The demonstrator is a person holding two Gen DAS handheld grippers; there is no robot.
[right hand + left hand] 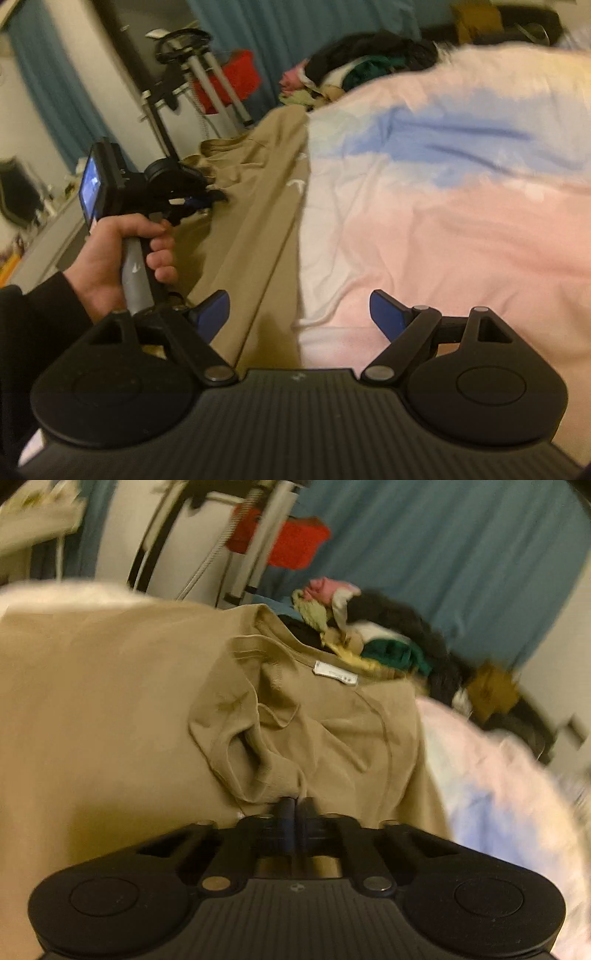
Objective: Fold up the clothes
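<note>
Risk of slip: left hand-held gripper (294,805) pinching only a thin bunched edge of tan shirt (303,716) lying on pastel bedspread (443,206), right hand-held gripper (299,314) spread and empty beside shirt's edge, so one-sided pull likely to drag or skew fold.
</note>
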